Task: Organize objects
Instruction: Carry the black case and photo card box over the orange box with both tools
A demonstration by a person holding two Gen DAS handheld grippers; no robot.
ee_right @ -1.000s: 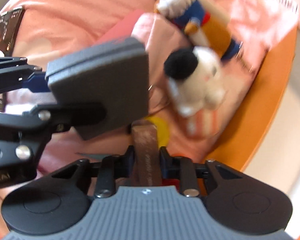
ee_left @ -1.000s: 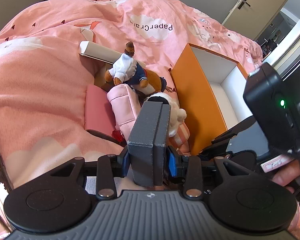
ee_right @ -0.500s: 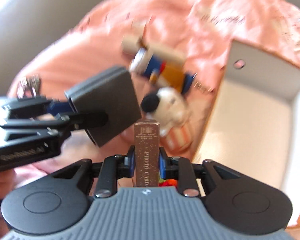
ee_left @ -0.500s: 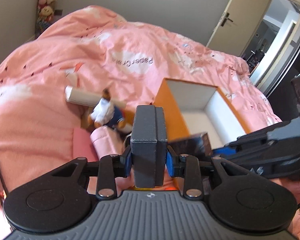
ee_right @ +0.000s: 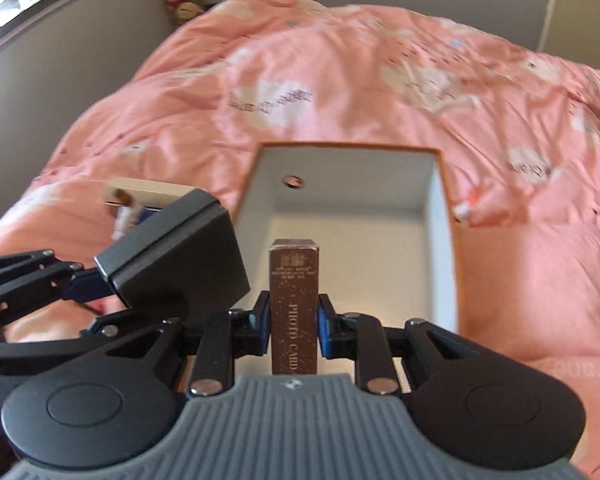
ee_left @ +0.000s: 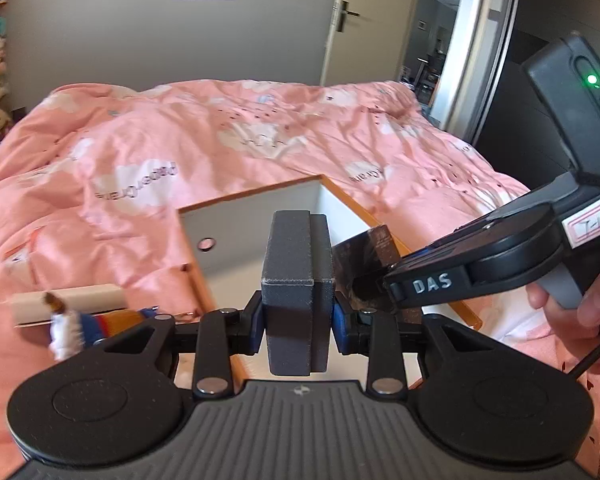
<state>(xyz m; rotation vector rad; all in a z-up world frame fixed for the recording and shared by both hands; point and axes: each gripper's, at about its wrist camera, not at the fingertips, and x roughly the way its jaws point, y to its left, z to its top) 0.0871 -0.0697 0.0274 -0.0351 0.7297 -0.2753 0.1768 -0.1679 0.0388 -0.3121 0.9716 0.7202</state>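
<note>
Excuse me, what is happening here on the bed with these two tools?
A person is tidying things into an orange box with a white inside that lies on the pink bedcover. The right gripper is shut on a brown box printed PHOTO CARD and holds it over the open box, not yet released. The left gripper is shut on a dark grey rectangular case beside it. A small plush bear in white and blue lies on the cover, outside the box.

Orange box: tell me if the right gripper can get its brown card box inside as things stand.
Probably yes. The right gripper, shut on the brown card box, faces the orange box, whose open top looks unobstructed; the left gripper sits off to one side.
</note>
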